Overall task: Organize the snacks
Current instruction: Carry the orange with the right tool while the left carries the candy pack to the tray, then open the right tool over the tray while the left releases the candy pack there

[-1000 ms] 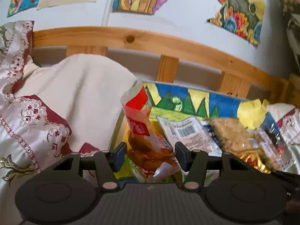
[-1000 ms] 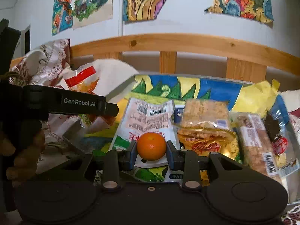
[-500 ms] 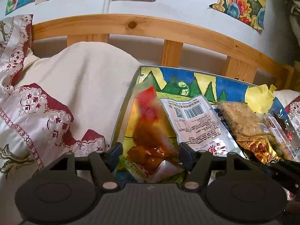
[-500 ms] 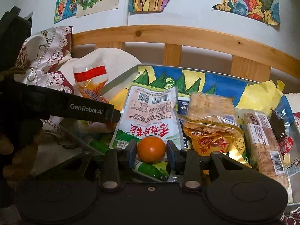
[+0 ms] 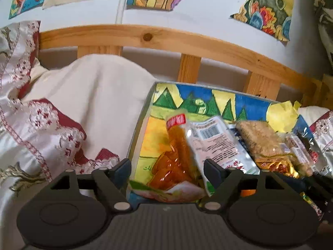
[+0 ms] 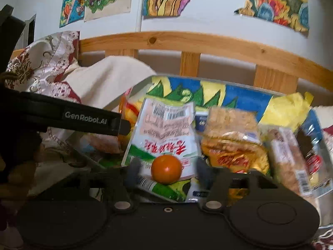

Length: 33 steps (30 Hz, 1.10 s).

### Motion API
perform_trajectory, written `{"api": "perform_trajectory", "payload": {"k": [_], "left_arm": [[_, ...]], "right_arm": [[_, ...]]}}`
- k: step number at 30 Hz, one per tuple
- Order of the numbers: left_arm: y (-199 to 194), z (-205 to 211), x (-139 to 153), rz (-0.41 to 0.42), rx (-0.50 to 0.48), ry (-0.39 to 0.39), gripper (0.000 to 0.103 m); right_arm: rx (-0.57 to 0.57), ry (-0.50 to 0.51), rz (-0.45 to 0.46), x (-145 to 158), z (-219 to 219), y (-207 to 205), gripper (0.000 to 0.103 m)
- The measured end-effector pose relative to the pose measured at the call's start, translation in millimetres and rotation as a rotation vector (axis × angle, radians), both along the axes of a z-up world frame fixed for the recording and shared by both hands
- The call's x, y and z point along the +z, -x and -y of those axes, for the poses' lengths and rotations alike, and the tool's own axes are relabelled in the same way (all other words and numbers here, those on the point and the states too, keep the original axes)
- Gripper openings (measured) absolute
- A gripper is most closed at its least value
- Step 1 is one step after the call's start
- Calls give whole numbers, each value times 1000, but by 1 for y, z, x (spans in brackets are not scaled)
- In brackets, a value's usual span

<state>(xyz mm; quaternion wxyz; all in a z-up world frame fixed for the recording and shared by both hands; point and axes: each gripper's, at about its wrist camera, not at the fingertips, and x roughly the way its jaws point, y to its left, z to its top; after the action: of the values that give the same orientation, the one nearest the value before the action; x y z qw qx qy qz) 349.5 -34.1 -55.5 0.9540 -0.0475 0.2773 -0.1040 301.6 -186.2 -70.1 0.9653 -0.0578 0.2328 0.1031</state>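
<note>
On the black bar [image 6: 62, 116], "GenRobot.AI"

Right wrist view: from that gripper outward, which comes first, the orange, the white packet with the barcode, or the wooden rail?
1. The orange lies between the open fingers of the right gripper, which have just been opening.
2. The white packet lies just behind the orange, in the tray.
3. The wooden rail is farthest, beyond the tray by the wall.

Orange tangerine [image 6: 166, 169]; red-orange snack bag [image 5: 177, 156]; tray [image 5: 143, 129] painted green-blue-yellow.
</note>
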Motion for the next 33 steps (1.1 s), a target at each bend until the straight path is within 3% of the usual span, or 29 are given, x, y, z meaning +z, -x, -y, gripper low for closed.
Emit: {"api": "perform_trajectory", "payload": {"k": [3, 8, 16, 24, 33], "left_arm": [[8, -3, 12, 39, 38, -23, 89], [21, -18, 37, 71, 84, 9, 96], [52, -28, 72, 127, 133, 6, 101], [95, -24, 101, 181, 132, -25, 102], [147, -20, 116, 206, 122, -57, 102]], "right_arm": [[5, 7, 32, 12, -1, 5, 75], [-7, -5, 50, 30, -1, 13, 79], [-53, -40, 123, 74, 7, 44, 91], [-131, -110, 165, 106, 30, 84, 96], [-160, -155, 217, 135, 40, 131, 101]]}}
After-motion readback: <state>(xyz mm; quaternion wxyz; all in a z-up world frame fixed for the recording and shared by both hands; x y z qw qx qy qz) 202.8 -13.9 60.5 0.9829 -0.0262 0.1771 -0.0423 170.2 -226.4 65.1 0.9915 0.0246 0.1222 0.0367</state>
